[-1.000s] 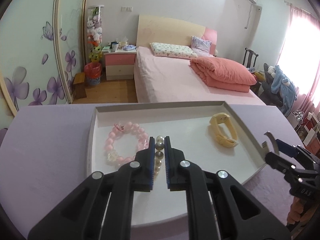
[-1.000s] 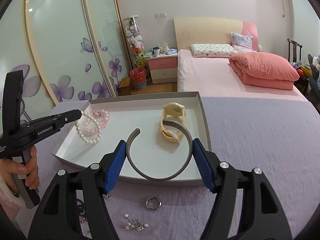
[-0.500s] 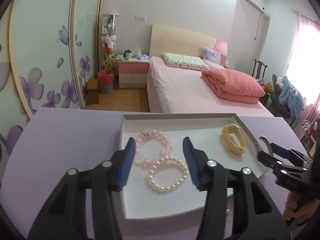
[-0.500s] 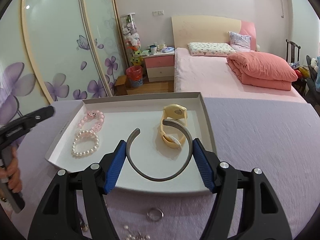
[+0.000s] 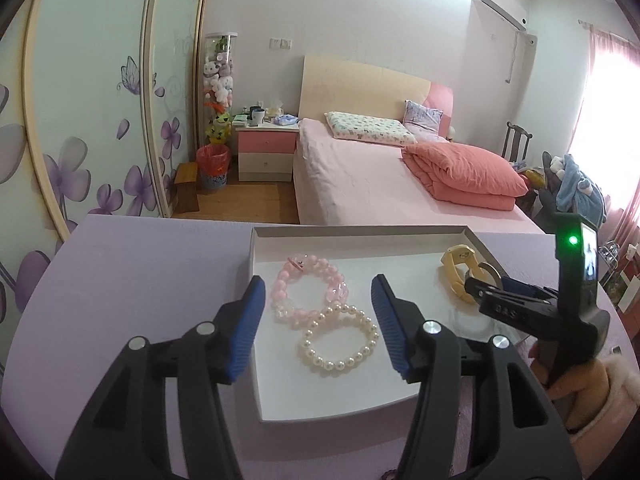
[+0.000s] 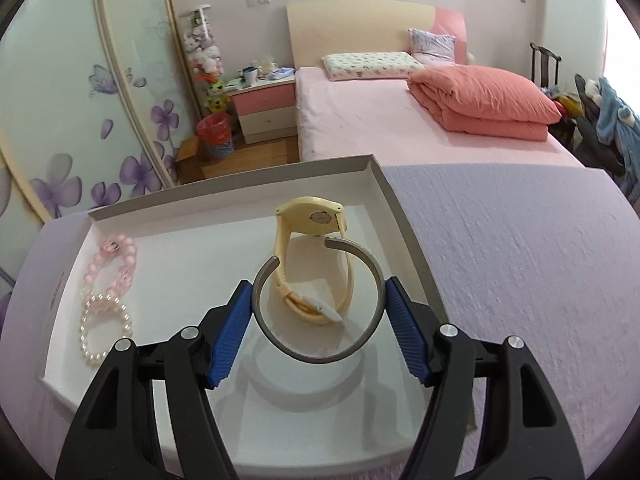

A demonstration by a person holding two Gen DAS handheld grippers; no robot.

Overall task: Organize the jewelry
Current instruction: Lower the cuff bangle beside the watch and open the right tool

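Observation:
A white tray (image 5: 320, 396) lies on the lilac table. In it a pearl bracelet (image 5: 326, 364) rests flat against a pink bead bracelet (image 5: 282, 284). My left gripper (image 5: 317, 280) hovers above them, its jaws opening, the pads touching neither. A yellow watch (image 6: 312, 216) stands on edge at the tray's right side. My right gripper (image 6: 319, 284) is shut on a grey open bangle (image 6: 320, 358), held low over the tray just in front of the watch. The left wrist view shows that gripper (image 5: 480, 286) and the bangle (image 5: 491, 268) beside the watch (image 5: 452, 276).
The tray's raised rim (image 6: 404, 240) borders lilac tablecloth (image 6: 520, 280) on the right. A hand (image 5: 560, 384) in a fluffy sleeve holds the right gripper's handle. Beyond the table stand a pink bed, a nightstand and a flowered wardrobe.
My left gripper opened and let go of the pearl bracelet, which now lies beside the pink one, then drew back. My right gripper moved forward and down over the tray with the bangle.

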